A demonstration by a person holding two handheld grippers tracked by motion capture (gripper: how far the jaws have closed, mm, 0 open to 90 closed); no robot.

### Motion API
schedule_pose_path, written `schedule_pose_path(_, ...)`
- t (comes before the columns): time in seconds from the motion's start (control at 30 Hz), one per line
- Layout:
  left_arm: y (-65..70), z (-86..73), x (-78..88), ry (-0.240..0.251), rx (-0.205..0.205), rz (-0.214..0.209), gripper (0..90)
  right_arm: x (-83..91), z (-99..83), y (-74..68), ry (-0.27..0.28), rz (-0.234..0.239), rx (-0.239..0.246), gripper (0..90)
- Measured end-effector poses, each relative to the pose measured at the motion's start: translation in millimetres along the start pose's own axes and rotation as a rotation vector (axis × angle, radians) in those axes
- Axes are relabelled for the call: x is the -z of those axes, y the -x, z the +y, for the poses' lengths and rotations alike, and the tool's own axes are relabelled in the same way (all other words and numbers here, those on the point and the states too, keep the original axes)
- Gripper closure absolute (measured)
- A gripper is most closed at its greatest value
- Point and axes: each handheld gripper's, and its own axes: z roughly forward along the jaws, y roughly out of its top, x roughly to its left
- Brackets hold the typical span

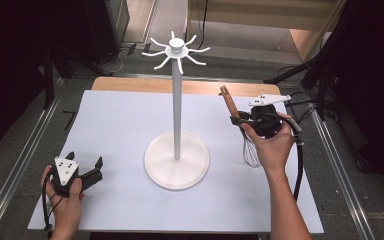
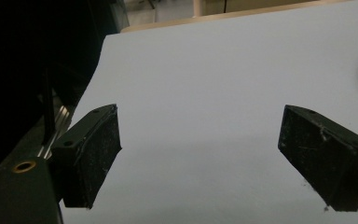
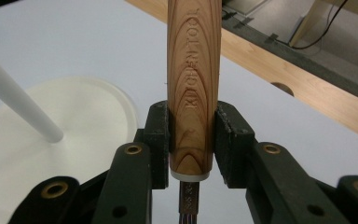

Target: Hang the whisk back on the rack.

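A whisk with a wooden handle [image 1: 228, 101] and wire loops [image 1: 251, 152] is held off the table to the right of the white stand [image 1: 177, 105]. My right gripper [image 1: 240, 120] is shut on the handle's lower end, handle up and wires hanging down. In the right gripper view the handle [image 3: 193, 88], stamped "KITCHEN TOOL", sits clamped between both pads [image 3: 159, 140], with my right gripper [image 3: 192, 140] squeezing it near the metal collar. My left gripper [image 1: 86, 162] rests at the table's front left, held by a hand. Its jaws stand wide apart over bare white surface, my left gripper [image 2: 200, 156] holding nothing.
The stand has a round base [image 1: 177, 161], also seen as the base [image 3: 37, 154] in the right gripper view, a tall thin pole, and several hook arms [image 1: 176, 51] at the top. A white sheet [image 1: 115, 130] covers the wooden table [image 1: 130, 85]. Cables trail at the right edge.
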Motion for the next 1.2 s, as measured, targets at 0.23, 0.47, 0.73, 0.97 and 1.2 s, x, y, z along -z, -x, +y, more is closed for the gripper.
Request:
schedule_pose_path(0.23,0.1,0.1,0.1,-0.001,-0.001,0.001,13.6,10.7,1.1,-9.3,0.096,0.038,-0.014,70.1)
schedule_pose_path(0.47,0.1,0.1,0.2,-0.001,-0.002,0.002,13.6,20.1,1.7,-16.7,0.191,0.081,-0.027,70.1)
schedule_pose_path(0.73,0.1,0.1,0.0,-0.001,-0.002,0.001,13.6,28.8,5.1,-31.1,0.285,0.108,-0.003,70.1)
schedule_pose_path(0.97,-0.1,0.0,0.1,0.0,-0.001,0.0,13.6,35.6,8.9,-41.7,0.363,0.135,0.008,70.1)
schedule_pose_path(1.2,-0.2,0.1,0.0,-0.001,0.001,-0.001,13.6,41.1,13.6,-53.1,0.436,0.178,0.018,70.1)
